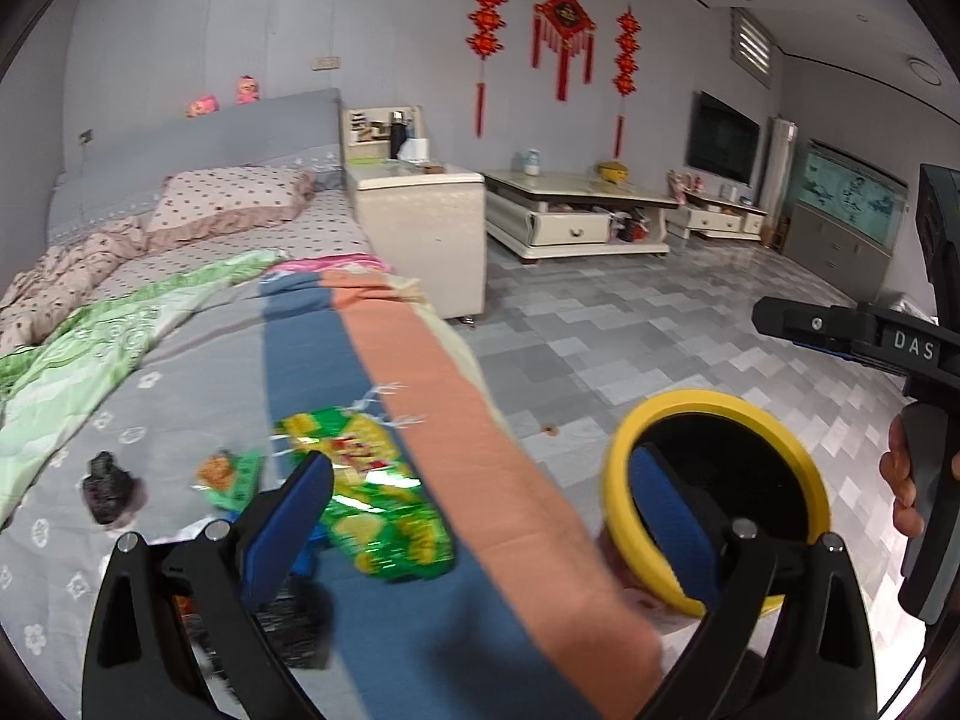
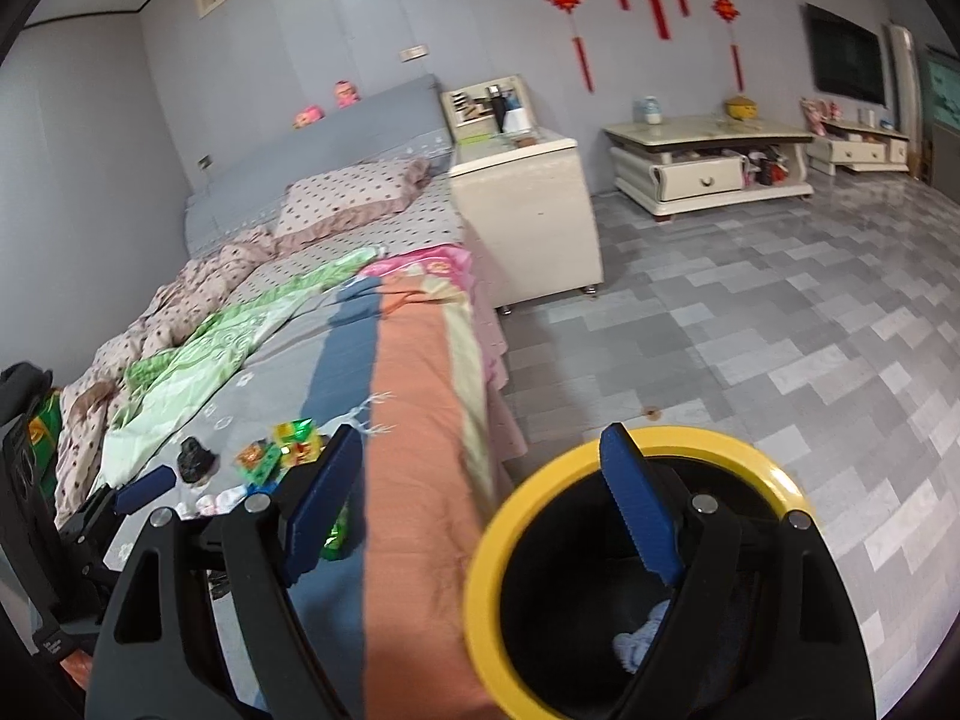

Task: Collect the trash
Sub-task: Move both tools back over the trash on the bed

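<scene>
A crumpled green snack bag [image 1: 378, 510] lies on the bed's striped blanket [image 1: 468, 480], just beyond my left gripper [image 1: 480, 516], which stands open with nothing between its pads. To its left lie a small orange-green wrapper [image 1: 228, 474] and a black lump [image 1: 111, 489]. A yellow-rimmed black bin [image 1: 618, 480] stands on the floor beside the bed. My right gripper [image 2: 483, 510] is open and empty, its right finger over the bin's mouth [image 2: 486, 588]. Pale blue rubbish [image 2: 639, 642] lies inside the bin. The small wrappers [image 2: 282, 450] and black lump [image 2: 195, 459] also show in the right wrist view.
A cream bedside cabinet [image 1: 420, 228] stands past the bed, with a low coffee table [image 1: 576, 210] further back. Grey tiled floor [image 1: 660, 330] stretches right of the bed, with a small brown scrap [image 1: 549, 430] on it. A pillow [image 1: 234, 198] and crumpled quilts cover the far bed.
</scene>
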`<state>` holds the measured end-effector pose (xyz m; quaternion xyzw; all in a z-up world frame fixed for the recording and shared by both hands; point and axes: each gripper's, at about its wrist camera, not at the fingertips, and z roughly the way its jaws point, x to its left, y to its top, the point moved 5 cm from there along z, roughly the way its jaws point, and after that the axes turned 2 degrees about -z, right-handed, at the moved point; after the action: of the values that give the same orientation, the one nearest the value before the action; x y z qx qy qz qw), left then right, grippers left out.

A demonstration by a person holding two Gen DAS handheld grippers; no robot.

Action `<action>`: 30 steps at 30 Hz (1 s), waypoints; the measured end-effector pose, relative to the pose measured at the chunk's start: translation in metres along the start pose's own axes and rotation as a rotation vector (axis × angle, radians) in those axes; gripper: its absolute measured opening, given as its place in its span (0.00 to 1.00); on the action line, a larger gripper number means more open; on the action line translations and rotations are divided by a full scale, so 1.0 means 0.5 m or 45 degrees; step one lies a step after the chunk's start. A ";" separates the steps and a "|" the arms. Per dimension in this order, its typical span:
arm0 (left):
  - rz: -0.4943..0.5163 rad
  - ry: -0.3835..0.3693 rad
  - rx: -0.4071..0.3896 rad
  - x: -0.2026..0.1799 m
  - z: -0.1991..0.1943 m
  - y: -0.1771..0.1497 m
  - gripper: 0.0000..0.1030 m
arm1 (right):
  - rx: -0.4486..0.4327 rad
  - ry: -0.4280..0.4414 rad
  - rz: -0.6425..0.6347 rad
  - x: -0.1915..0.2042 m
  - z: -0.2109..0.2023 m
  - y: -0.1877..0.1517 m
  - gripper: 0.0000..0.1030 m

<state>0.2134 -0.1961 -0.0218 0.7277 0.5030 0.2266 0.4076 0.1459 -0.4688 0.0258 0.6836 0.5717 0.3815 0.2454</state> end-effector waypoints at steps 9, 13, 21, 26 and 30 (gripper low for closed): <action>-0.072 0.125 -0.013 0.130 -0.057 -0.026 0.92 | 0.047 0.086 -0.096 0.127 0.058 -0.009 0.76; -0.104 0.177 -0.004 0.190 -0.075 -0.048 0.92 | 0.069 0.113 -0.125 0.175 0.086 -0.016 0.76; -0.153 0.296 0.041 0.306 -0.110 -0.114 0.92 | 0.125 0.137 -0.173 0.247 0.144 -0.043 0.76; -0.176 0.351 0.079 0.371 -0.128 -0.159 0.92 | 0.182 0.142 -0.210 0.290 0.190 -0.069 0.76; -0.184 0.390 0.117 0.413 -0.139 -0.199 0.92 | 0.217 0.143 -0.249 0.325 0.228 -0.090 0.76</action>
<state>0.1883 0.0345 -0.0810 0.6646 0.6200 0.2817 0.3075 0.2194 -0.2898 -0.0369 0.6207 0.6788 0.3433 0.1901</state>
